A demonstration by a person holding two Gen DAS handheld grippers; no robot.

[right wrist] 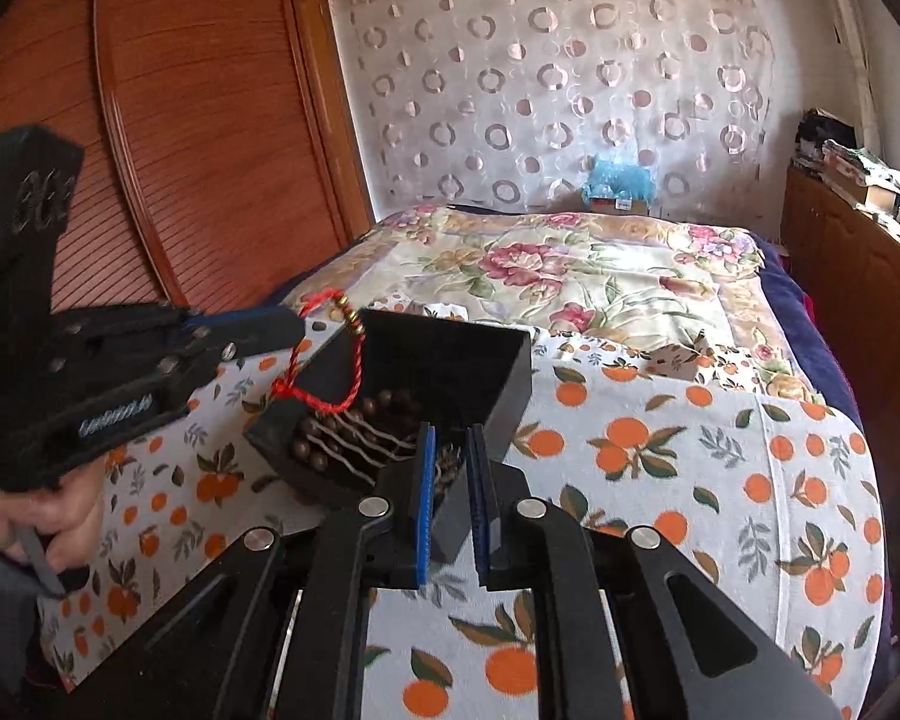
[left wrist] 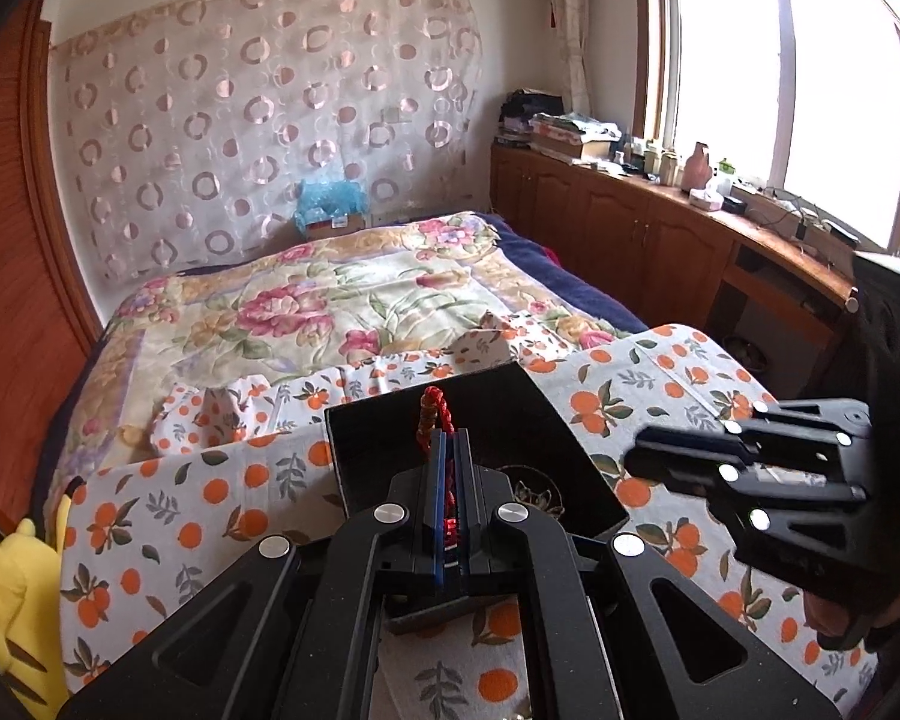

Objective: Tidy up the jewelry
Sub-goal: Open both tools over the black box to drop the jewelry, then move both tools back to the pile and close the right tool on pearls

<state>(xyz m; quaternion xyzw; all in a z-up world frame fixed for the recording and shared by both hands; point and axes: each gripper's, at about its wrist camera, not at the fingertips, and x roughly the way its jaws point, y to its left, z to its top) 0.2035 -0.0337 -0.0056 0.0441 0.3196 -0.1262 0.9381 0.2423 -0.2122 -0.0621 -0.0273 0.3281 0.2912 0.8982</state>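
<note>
Red cord bracelet (right wrist: 324, 360) hung from the tip of the left gripper (right wrist: 288, 318), whose jaws were pressed together on the cord. In the left wrist view the same red braid (left wrist: 435, 414) ran up between the blue pads and stood out just beyond the jaw tips of the left gripper (left wrist: 448, 450). The loop of the cord, with small brass beads near its top, dangled over the near-left wall of the black jewelry box (right wrist: 510, 372), touching its rim.

The right gripper (right wrist: 450, 450) had narrow jaws closed on the box's near corner wall, one blue pad inside and one outside, and the box sat tilted in that grip. Inside the box, just ahead of the right jaws, lay a brown bead bracelet (right wrist: 330, 426) and several wavy metal pins.

Beneath both pairs of jaws lay the worktop (right wrist: 660, 438), covered with a white cloth printed with oranges. Beyond the jaw tips spread a bed (right wrist: 570, 276) with a floral quilt, and a curtain with circle patterns hung behind it. To the left of the left jaws a yellow plush toy (left wrist: 12, 588) showed at the worktop's edge.
</note>
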